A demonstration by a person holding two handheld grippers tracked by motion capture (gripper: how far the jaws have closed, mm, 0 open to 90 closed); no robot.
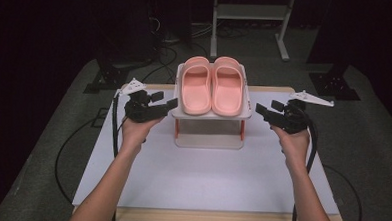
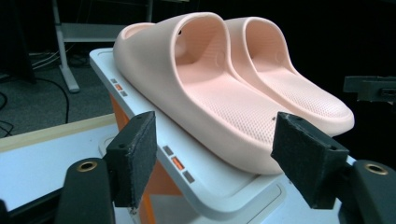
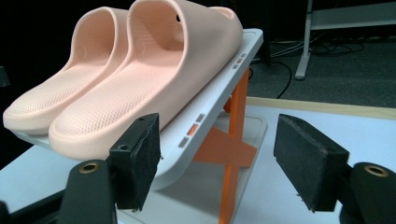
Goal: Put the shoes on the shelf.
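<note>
- Pair of pink slippers (image 1: 212,85) sits side by side on the top deck of a small white rack (image 1: 211,115) with orange legs, at the far middle of the counter (image 1: 206,181).
- Our left tongs (image 1: 165,105) hover just off the rack's left edge, jaws apart, nothing between the pads; in the left gripper view the near slipper (image 2: 219,102) lies ahead of the spread pads (image 2: 135,154), not touched.
- Our right tongs (image 1: 264,111) mirror this on the rack's right edge, also released and empty; in the right gripper view the other slipper (image 3: 140,88) and the rack edge (image 3: 219,88) lie just past the left pad (image 3: 137,156).
- Progress, as we judge it: early approach only. Both slippers rest on the rack, none gripped or lifted. Left to do: close in, grasp a slipper or the rack, move it.
- Markings: small grey and orange squares along the rack rim (image 2: 176,163); no readable brand, label or text on the slippers or rack.
</note>
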